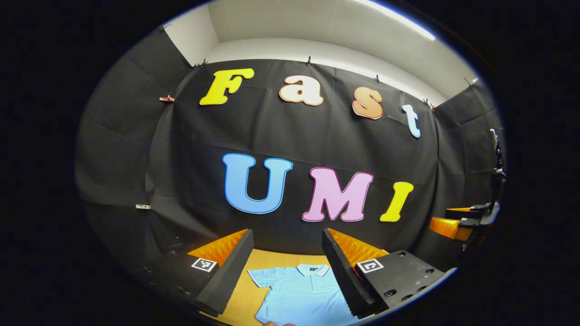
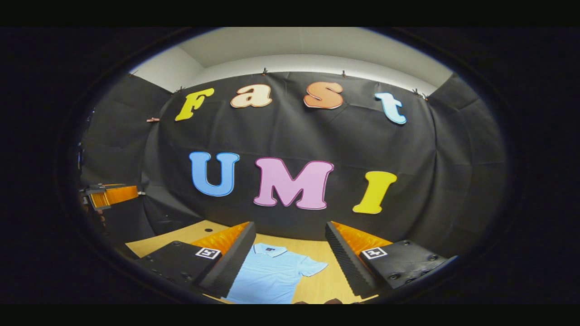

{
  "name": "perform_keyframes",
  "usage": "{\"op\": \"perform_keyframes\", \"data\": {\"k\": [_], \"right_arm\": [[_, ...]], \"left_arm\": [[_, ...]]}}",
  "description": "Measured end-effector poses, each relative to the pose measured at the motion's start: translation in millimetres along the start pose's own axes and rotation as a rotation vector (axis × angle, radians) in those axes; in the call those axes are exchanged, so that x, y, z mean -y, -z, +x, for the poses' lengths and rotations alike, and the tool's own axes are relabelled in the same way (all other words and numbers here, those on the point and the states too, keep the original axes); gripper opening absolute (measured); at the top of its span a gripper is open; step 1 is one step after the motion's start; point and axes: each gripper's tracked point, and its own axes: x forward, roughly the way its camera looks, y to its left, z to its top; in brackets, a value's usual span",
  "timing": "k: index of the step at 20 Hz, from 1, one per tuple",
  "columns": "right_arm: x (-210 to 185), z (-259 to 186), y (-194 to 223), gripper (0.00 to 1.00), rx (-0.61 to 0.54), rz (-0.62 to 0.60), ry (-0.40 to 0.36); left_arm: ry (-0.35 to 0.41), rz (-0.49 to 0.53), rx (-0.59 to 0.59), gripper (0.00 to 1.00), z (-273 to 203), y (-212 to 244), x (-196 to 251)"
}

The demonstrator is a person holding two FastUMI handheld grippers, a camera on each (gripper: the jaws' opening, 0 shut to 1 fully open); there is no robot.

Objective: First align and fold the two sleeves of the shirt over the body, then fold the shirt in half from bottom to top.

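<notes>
The left hand-held gripper (image 1: 285, 271) hangs above the wooden bench (image 1: 247, 294) with its fingers apart and nothing between them. A light blue shirt (image 1: 301, 294) lies flat and unfolded mid-bench, collar toward the far edge. The right hand-held gripper (image 2: 290, 267) also hangs spread wide over it, gripping nothing.

— How many shirts are there?
— One shirt (image 1: 302, 294), lying flat on the single tabletop (image 2: 317, 283).
— Sleeves?
— Two short ones, one on each side of the shirt's collar.
— And grippers?
— Two. The left gripper (image 1: 288, 267) shows two fingers (image 1: 229, 269) either side of the shirt; the right gripper (image 2: 290, 260) shows two as well, above the same shirt.
</notes>
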Motion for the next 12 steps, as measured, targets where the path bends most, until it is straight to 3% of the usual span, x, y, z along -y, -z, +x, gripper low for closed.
{"op": "perform_keyframes", "data": {"k": [5, 12], "right_arm": [[2.3, 23.6, -2.7, 0.97, 0.009, -0.039, 0.001], [6.3, 60.5, 18.8, 0.96, -0.071, -0.061, 0.031]], "left_arm": [[0.052, 0.008, -0.009, 0.97, 19.8, 4.2, 1.0], [0.122, 0.005, -0.032, 0.97, 39.9, 12.7, -17.0]]}}
